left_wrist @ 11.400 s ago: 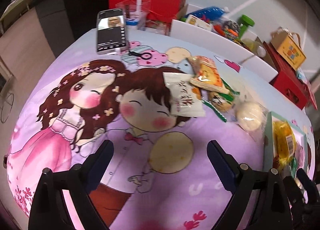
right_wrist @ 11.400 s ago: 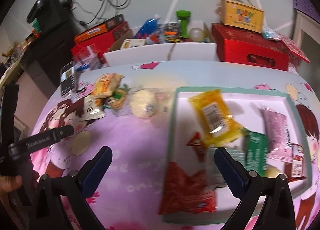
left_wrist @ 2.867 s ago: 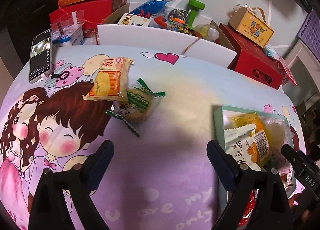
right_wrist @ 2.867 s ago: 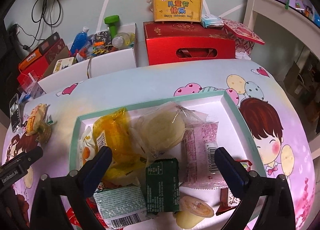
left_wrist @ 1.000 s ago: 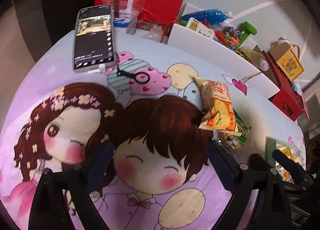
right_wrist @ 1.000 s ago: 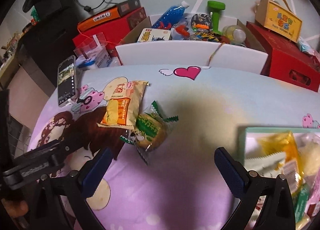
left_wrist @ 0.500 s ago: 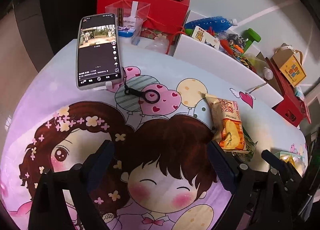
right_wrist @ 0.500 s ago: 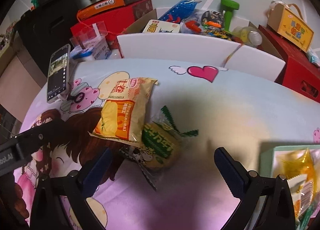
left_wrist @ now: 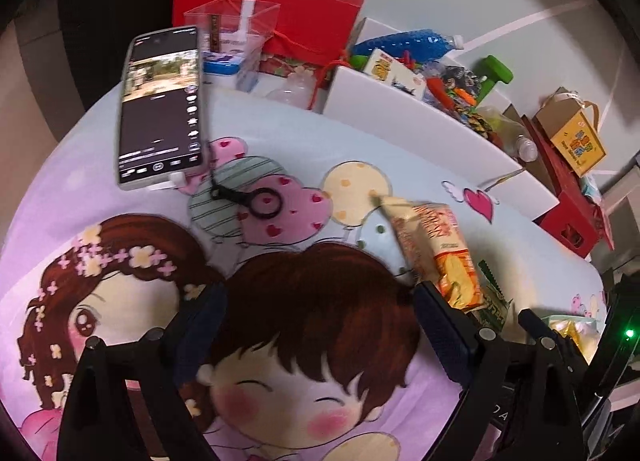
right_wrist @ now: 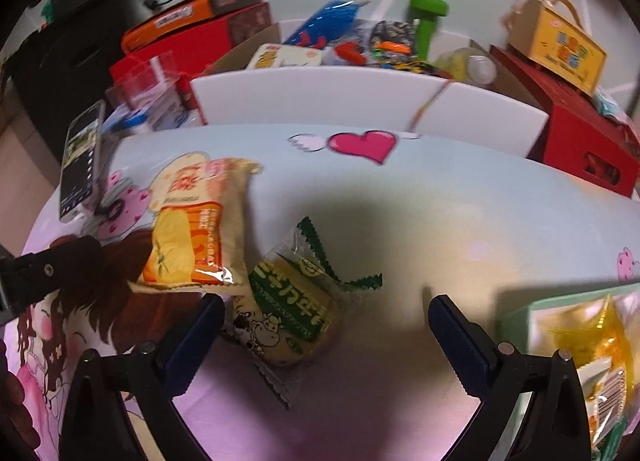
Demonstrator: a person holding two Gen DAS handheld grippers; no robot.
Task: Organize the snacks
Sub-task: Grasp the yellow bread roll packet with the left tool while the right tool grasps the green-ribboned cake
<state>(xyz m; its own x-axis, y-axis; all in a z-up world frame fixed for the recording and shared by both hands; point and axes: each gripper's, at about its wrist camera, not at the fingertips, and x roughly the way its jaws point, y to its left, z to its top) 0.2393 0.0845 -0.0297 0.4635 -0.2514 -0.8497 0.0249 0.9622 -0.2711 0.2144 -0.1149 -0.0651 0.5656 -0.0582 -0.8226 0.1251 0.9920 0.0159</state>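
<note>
Snacks lie on the cartoon-print worktop (right_wrist: 460, 197): green-wrapped snack (right_wrist: 296, 313) between the wide, empty right gripper (right_wrist: 324, 345) fingers, orange packet (right_wrist: 192, 233) overlapping it; left gripper (left_wrist: 320, 337) wide, empty.

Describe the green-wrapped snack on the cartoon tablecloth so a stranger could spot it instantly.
On the cartoon tablecloth, look left of the green tray. Two packets lie there: the green-wrapped snack is the clear, round one with green zigzag ends, partly under the yellow-orange chip bag.
</note>
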